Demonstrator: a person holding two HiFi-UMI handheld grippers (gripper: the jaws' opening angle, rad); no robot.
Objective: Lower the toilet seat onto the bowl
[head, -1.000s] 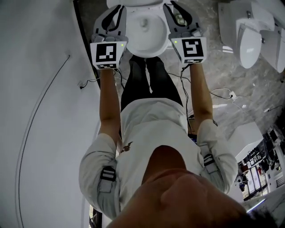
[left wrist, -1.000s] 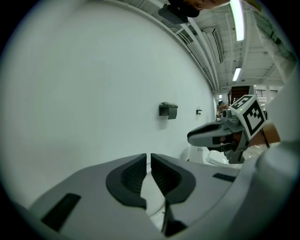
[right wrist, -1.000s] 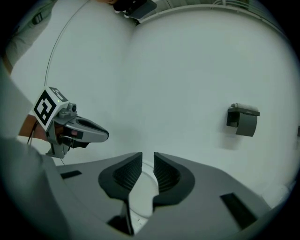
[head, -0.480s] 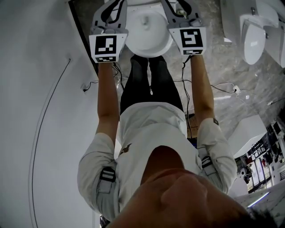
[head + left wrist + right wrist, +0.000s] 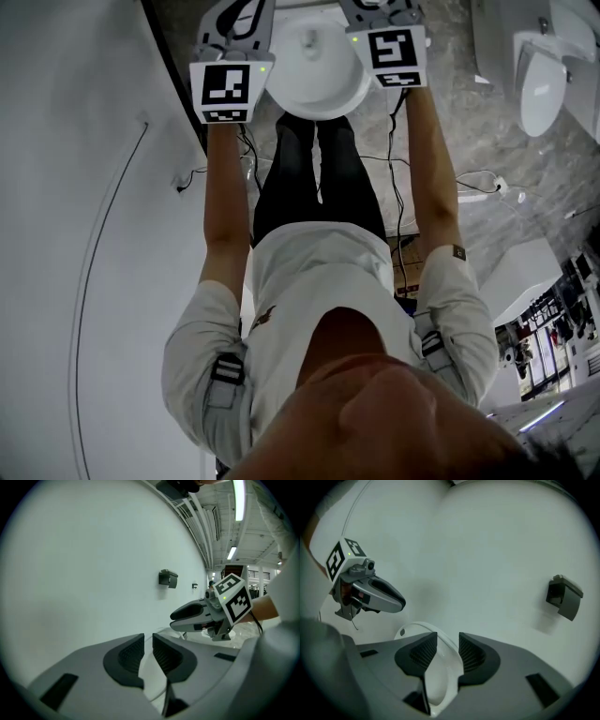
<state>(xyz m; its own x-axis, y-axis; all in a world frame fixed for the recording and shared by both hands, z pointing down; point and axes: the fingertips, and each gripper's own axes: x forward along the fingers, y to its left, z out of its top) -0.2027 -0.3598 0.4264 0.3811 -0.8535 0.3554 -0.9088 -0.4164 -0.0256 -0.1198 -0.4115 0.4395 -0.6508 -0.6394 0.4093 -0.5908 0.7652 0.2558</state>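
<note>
The white toilet bowl (image 5: 314, 66) lies at the top of the head view, in front of the person's legs. My left gripper (image 5: 239, 11) reaches along its left side and my right gripper (image 5: 377, 7) along its right side. In the right gripper view the white toilet seat (image 5: 440, 677) runs between the jaws of my right gripper (image 5: 447, 641); the jaws are opening and gaps show beside the rim. The jaws of my left gripper (image 5: 148, 641) are just opening, with a narrow gap and a white edge in it.
A white curved wall (image 5: 84, 187) stands close on the left. Other white toilets (image 5: 544, 84) stand on the marble floor at the right. Cables (image 5: 469, 183) trail over the floor. A black fitting (image 5: 564, 597) hangs on the wall ahead.
Both grippers have shifted toward the top of the head view, farther along the bowl's sides, the right one more than the left.
</note>
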